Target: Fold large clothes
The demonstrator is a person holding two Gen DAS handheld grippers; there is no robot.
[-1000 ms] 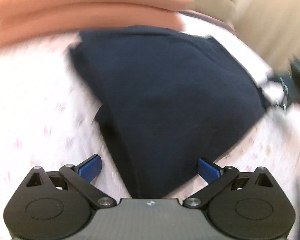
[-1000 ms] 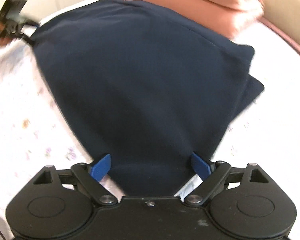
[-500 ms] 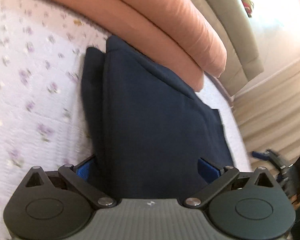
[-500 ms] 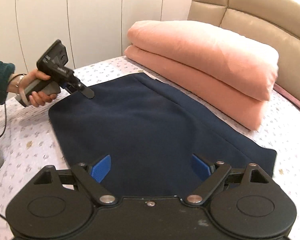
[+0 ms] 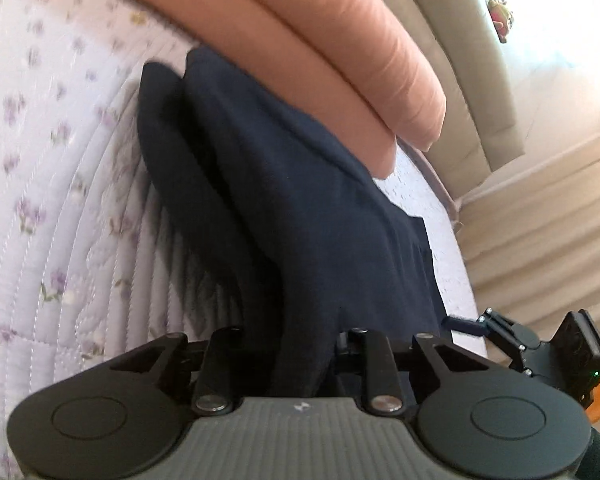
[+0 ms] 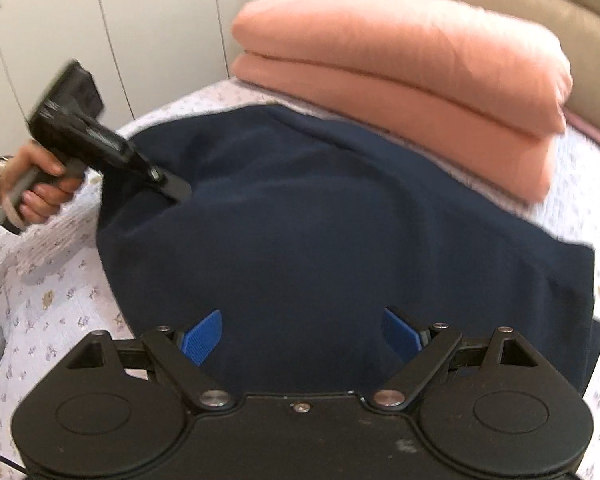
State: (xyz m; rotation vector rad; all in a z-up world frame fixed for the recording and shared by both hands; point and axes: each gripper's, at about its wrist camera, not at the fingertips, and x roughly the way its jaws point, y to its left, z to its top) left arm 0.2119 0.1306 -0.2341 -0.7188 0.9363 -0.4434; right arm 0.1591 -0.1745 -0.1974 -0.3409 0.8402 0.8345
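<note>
1. Left wrist view: my left claw (image 5: 304, 344) is pressed together, pinching a bunched edge of the navy garment (image 5: 300, 208); the cloth runs forward from the jaws in a raised ridge.
2. Right wrist view: my right claw (image 6: 302, 334) is spread, its blue pads (image 6: 202, 336) standing on either side of the garment's near edge, gripping nothing.
3. The garment lies on the flowered quilt (image 5: 60, 200), already doubled into layers, its far edge just beside the stacked pink bedding (image 6: 420, 80).
4. I judge this the start of a further fold: one side is seized, the other is not yet taken.
5. Next, I think, the right claw must close on its edge level with the left, so both sides lift together and the layers do not slide apart.
6. Hard to tell: the left pads are buried in cloth, so how many layers they hold is unclear. The garment's near edge is hidden under my right claw's body, and motion blur softens the left side of the scene.
</note>
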